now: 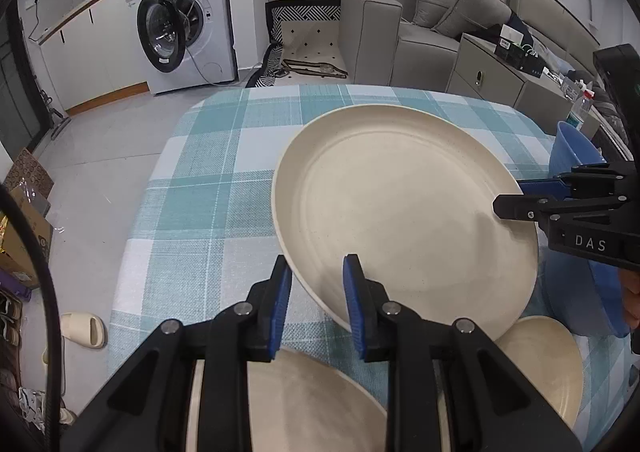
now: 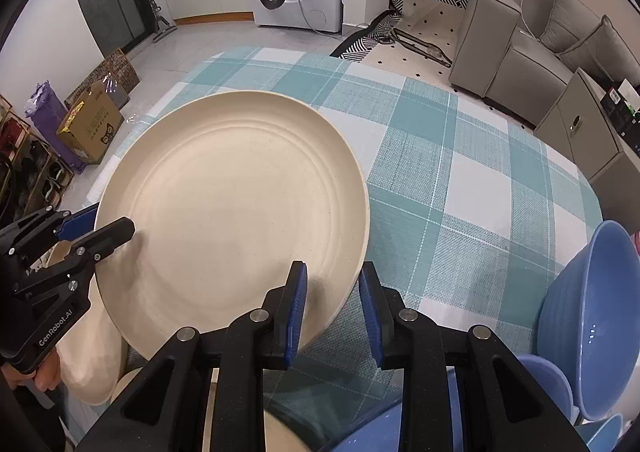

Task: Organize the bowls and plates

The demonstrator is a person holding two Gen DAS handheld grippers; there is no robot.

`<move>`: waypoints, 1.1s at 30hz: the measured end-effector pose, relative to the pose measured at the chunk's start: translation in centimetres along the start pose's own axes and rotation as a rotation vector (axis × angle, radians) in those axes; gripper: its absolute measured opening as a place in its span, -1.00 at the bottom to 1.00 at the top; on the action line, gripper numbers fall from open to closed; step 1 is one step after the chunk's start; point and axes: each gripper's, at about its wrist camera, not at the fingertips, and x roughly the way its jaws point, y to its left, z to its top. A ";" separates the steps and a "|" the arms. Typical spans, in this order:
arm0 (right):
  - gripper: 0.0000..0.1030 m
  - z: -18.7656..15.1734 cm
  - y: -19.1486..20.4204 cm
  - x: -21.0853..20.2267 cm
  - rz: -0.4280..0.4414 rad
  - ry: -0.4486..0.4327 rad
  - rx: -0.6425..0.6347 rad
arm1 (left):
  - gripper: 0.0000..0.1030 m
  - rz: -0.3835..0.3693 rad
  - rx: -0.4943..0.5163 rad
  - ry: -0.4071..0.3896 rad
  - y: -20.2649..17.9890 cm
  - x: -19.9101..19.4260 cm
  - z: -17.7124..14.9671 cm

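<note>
Slippage threatened the cream plate (image 1: 400,204), pinched only at opposite rims by the narrowly parted left gripper (image 1: 318,304) and right gripper (image 2: 332,312) jaws, tilted above the table (image 2: 460,172) at frame centre.

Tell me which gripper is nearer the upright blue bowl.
Right. The right gripper straddles the big cream plate's rim, with the blue bowl just beside it. The left gripper straddles the plate's opposite rim, farther away.

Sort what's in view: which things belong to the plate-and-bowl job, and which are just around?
Job: large cream plate held between left gripper and right gripper; other cream plates; blue bowls.

Around: washing machine, sofa, slipper, cardboard box.
</note>
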 end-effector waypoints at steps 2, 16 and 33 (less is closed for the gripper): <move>-0.47 -0.2 0.2 -0.6 0.002 -0.009 -0.003 | -0.52 0.003 0.000 -0.011 0.0 -0.7 -0.1; -0.47 -2.6 2.1 -5.8 0.007 -0.093 -0.026 | -0.52 0.014 0.001 -0.079 -0.3 -5.2 -1.7; -0.47 -7.8 3.5 -12.0 -0.004 -0.180 -0.032 | -0.52 0.013 0.033 -0.153 -1.7 -10.3 -4.8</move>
